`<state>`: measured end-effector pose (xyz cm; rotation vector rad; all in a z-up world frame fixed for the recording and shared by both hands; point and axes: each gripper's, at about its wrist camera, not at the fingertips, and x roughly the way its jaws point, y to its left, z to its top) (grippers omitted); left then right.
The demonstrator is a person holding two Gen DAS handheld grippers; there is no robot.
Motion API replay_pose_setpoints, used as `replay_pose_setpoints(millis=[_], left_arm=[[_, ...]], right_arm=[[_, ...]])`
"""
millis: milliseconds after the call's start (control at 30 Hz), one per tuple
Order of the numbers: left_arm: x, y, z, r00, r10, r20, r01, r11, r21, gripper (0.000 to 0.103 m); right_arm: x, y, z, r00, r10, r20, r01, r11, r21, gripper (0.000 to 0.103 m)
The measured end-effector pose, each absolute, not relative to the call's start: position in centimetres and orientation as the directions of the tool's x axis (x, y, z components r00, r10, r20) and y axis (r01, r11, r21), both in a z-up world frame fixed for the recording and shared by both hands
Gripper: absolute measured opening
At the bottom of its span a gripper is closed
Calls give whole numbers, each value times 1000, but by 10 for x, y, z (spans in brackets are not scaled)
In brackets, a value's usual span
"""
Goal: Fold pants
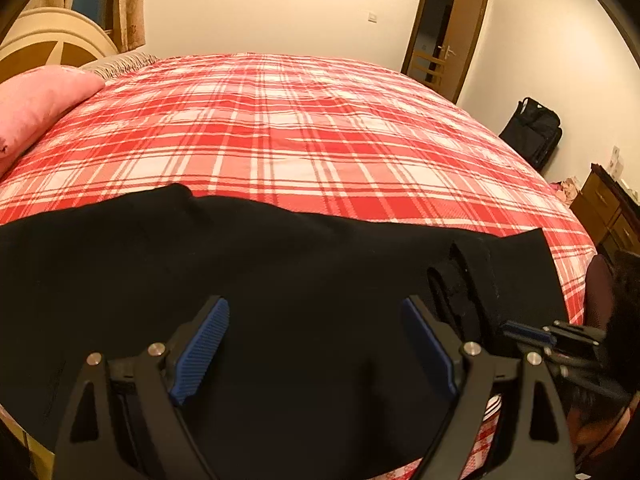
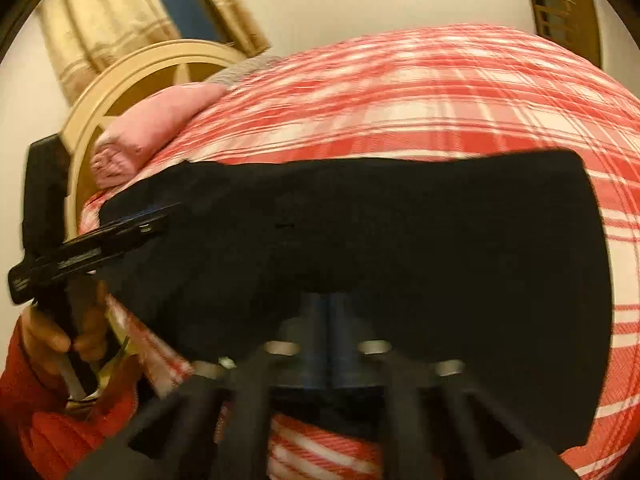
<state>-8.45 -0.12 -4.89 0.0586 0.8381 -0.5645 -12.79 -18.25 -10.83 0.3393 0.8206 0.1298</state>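
Black pants [image 1: 280, 260] lie spread across the near part of a red plaid bed [image 1: 300, 120]. My left gripper [image 1: 316, 320] hovers over the cloth, open, with nothing between its blue pads [image 1: 204, 352]. In the blurred right wrist view the pants [image 2: 400, 220] fill the middle. My right gripper [image 2: 328, 300] has its fingers pressed together, with the tips buried in the near edge of the black cloth. In the left wrist view the right gripper [image 1: 520, 330] shows shut at the pants' right end, beside bunched folds. In the right wrist view the left gripper [image 2: 156, 222] appears side-on, carried by a red-sleeved hand.
A pink pillow [image 1: 36, 108] and a curved headboard [image 1: 52, 40] stand at the bed's left end. Beyond the bed are a brown door [image 1: 452, 40], a black bag [image 1: 532, 132] on the floor and a wooden dresser [image 1: 608, 208] at the right.
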Motion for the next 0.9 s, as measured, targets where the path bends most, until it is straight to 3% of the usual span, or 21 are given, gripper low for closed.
replay_pose_setpoints(millis=[100, 200, 333, 600, 767, 900], left_arm=[[-87, -4, -50, 529, -448, -721, 503, 849, -158, 90], [-90, -6, -47, 525, -458, -717, 515, 842, -161, 90], [-93, -21, -47, 458, -530, -713, 568, 792, -223, 90], [-95, -72, -67, 230, -679, -697, 652, 639, -407, 91], [-99, -79, -66, 110, -775, -622, 647, 530, -547, 91], [-99, -75, -68, 144, -760, -634, 639, 561, -526, 89]], right_arm=[[-130, -169, -100, 687, 207, -697, 3, 958, 287, 1], [-141, -164, -81, 750, 208, -628, -46, 963, 264, 1], [-148, -184, -67, 796, 145, -587, 25, 962, 271, 1], [-162, -216, -70, 807, 40, -589, 147, 953, 266, 1], [-160, -219, -76, 801, 49, -596, 152, 947, 282, 1], [-160, -222, -81, 800, 60, -597, 151, 943, 297, 2]])
